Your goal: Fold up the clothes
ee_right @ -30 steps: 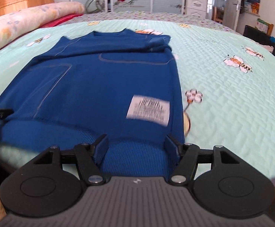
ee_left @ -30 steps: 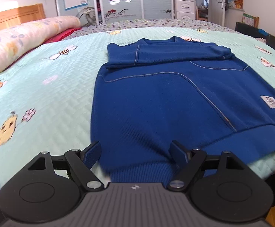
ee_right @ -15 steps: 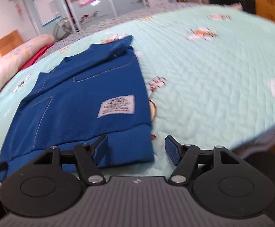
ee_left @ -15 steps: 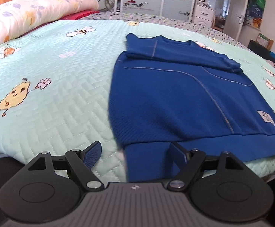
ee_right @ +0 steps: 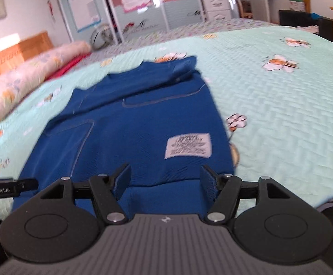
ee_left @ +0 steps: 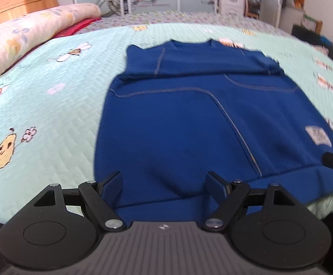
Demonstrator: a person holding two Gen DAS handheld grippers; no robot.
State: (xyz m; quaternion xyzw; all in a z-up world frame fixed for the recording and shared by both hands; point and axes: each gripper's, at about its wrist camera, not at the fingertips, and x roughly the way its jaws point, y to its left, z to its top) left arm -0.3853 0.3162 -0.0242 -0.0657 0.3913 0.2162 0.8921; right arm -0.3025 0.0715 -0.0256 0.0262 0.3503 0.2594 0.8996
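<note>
Dark blue knit sweatshirt (ee_left: 189, 126) lies flat on the mint-green quilted bedspread with bee and flower prints (ee_left: 52, 105), near the bed's front edge, ribbed hem toward the cameras and neckline at the far end. Sleeves are folded in across the upper body. White rectangular sewn label (ee_right: 188, 146) sits on the right side, just above the hem.

Left gripper (ee_left: 164, 180): jaws wide apart, nothing held, hem visible in the gap at the sweatshirt's left bottom corner. No pad pressing on the fabric.

Right gripper (ee_right: 165, 176): jaws also wide, nothing held, over the hem by the right bottom corner, just below the label.

Rolled floral peach-coloured duvet (ee_left: 29, 34) lies along the wooden headboard (ee_left: 17, 4), well apart from the sweatshirt.
</note>
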